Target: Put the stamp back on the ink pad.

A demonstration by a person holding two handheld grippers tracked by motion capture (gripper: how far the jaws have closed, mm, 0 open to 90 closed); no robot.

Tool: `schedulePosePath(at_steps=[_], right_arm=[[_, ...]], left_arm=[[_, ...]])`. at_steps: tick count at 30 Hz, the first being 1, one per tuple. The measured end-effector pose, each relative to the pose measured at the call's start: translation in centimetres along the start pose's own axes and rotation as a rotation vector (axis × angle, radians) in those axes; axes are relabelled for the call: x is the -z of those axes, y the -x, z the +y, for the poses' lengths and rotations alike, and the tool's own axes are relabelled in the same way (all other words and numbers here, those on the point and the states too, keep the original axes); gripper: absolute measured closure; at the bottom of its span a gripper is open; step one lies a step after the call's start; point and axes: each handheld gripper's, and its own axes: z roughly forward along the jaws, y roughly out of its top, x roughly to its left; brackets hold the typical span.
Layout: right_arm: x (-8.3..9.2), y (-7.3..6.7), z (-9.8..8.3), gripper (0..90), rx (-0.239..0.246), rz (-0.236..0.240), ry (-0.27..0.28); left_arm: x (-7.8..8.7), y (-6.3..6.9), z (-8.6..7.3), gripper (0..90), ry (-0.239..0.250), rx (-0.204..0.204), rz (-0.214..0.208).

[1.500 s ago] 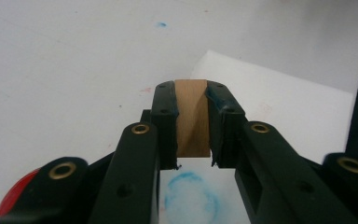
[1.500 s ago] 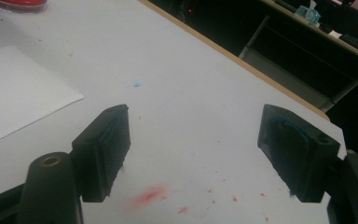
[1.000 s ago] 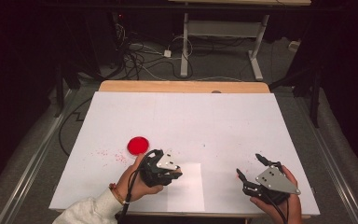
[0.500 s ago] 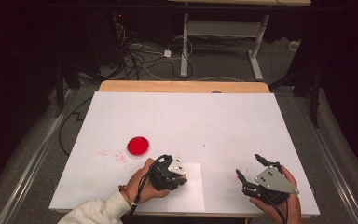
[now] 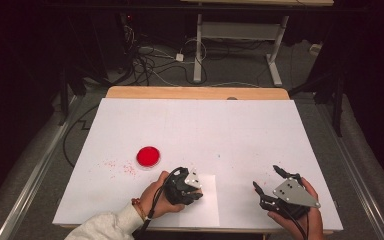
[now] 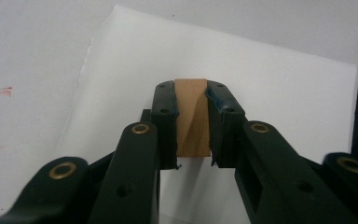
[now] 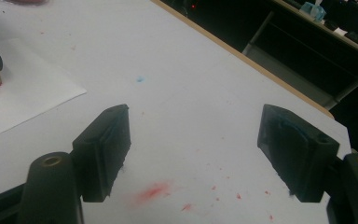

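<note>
The wooden stamp (image 6: pixel 193 116) is clamped between the jaws of the left gripper (image 5: pixel 192 187), held over the paper sheet (image 5: pixel 207 212) near the counter (image 5: pixel 230 130) front edge. The right gripper (image 5: pixel 270 185) is held wide open and empty beside it. Since the sheet is not pinned, it could be dragged or lifted with the stamp, and a smeared print could result; the red ink dish (image 5: pixel 148 156) lies well apart

Bright overhead light floods the white table (image 5: pixel 200 130) while the room behind falls to black (high view soft, grainy); nearest the fingers (image 6: pixel 164 116), close-ups blur.
</note>
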Motion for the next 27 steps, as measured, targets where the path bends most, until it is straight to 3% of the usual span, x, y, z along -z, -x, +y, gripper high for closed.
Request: schedulePosePath(at_steps=[27], right_arm=[[0.12,-0.03,0.08,25.7,0.005,0.0,0.004]], left_arm=[[-0.31,-0.18,0.01,73.3,-0.015,0.013,-0.009]])
